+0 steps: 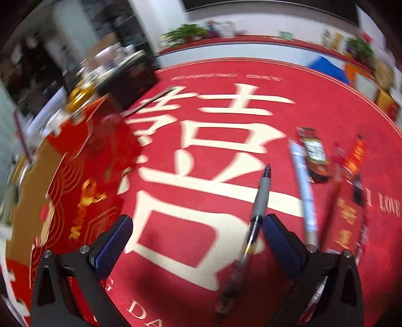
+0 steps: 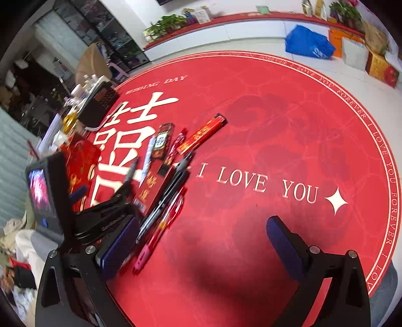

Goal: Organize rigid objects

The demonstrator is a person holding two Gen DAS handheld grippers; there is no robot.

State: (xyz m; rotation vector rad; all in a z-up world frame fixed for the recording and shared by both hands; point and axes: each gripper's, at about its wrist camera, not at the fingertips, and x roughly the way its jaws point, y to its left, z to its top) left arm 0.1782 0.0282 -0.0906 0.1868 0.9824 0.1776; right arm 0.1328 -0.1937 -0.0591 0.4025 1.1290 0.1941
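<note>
My left gripper (image 1: 198, 234) is open above the red round mat (image 1: 226, 120). A grey-and-black pen (image 1: 253, 216) lies between its fingers, close to the right finger, tip pointing away. A white pen (image 1: 305, 191), a dark packet (image 1: 315, 156), a red pen (image 1: 334, 191) and red boxes (image 1: 351, 216) lie to the right. A red gift box (image 1: 83, 181) stands at left. My right gripper (image 2: 203, 241) is open and empty over the mat (image 2: 276, 125). Several pens (image 2: 160, 218), a red box (image 2: 153, 188) and a long red packet (image 2: 201, 135) lie by its left finger. The left gripper (image 2: 108, 208) shows there too.
A black box (image 2: 98, 105), bottles and a gold-capped jar (image 2: 69, 120) stand at the mat's far left edge. A blue bag (image 2: 309, 42) and cartons (image 2: 382, 68) sit on the floor beyond. A ledge with plants (image 2: 168, 22) runs along the back.
</note>
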